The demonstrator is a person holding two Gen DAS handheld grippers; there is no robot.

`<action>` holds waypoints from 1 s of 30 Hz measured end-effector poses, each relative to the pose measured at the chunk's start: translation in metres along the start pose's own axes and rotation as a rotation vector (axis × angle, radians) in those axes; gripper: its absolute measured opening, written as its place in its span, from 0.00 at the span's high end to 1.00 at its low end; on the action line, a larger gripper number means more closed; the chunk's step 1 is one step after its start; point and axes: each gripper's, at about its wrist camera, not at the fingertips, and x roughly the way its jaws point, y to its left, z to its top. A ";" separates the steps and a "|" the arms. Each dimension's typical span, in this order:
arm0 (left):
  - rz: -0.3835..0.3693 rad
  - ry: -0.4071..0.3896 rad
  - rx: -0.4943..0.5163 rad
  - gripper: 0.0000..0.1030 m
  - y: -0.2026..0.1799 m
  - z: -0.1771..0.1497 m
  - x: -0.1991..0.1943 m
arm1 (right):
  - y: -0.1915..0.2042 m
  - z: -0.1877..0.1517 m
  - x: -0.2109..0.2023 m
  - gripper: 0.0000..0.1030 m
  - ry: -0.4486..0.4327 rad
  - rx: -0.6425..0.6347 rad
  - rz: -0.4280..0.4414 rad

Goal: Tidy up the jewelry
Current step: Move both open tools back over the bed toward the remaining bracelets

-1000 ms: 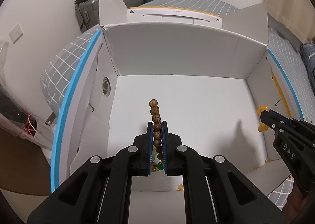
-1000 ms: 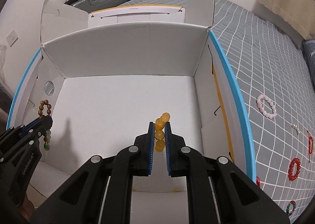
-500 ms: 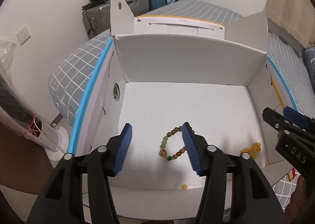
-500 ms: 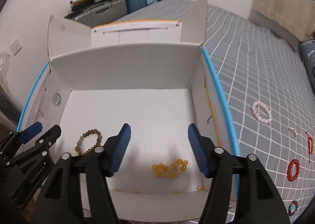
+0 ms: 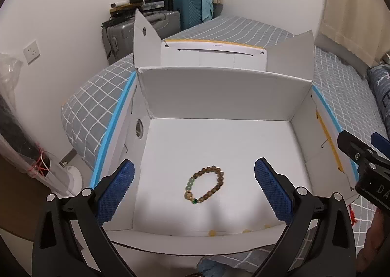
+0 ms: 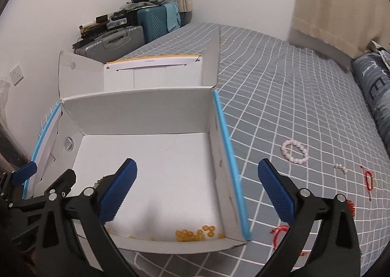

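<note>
A brown wooden bead bracelet (image 5: 220, 177) with a few green beads lies flat on the floor of the open white cardboard box (image 5: 219, 96). My left gripper (image 5: 194, 167) hovers above it, jaws opening wide, nothing between the pads. A yellow bead bracelet (image 6: 195, 232) lies in the box's (image 6: 146, 111) near right corner. Above the box's right wall my right gripper (image 6: 197, 166) is also opening, with nothing between its pads. Each gripper shows at the edge of the other's view: the right one (image 5: 360, 137), the left one (image 6: 51, 171).
The box sits on a bed with a grey checked sheet (image 6: 292, 82). On the sheet to the right lie a pink bead bracelet (image 6: 295, 152), a small pearl piece (image 6: 341, 168), a red ring-shaped piece (image 6: 369, 179) and a red cord (image 6: 279, 230). Suitcases (image 6: 151, 21) stand by the far wall.
Both grippers went from shut to wide open and rose. The brown bracelet dropped from the left gripper and the yellow one from the right; both now lie on the box floor.
</note>
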 end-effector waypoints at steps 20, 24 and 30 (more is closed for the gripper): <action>-0.156 -0.041 0.120 0.06 -0.107 0.003 -0.040 | -0.109 -0.017 -0.057 0.07 -0.058 0.055 -0.173; -0.198 -0.046 0.152 0.06 -0.139 0.000 -0.044 | -0.144 -0.026 -0.067 0.07 -0.055 0.103 -0.210; -0.269 -0.013 0.199 0.06 -0.194 0.003 -0.042 | -0.188 -0.036 -0.079 0.07 -0.047 0.143 -0.259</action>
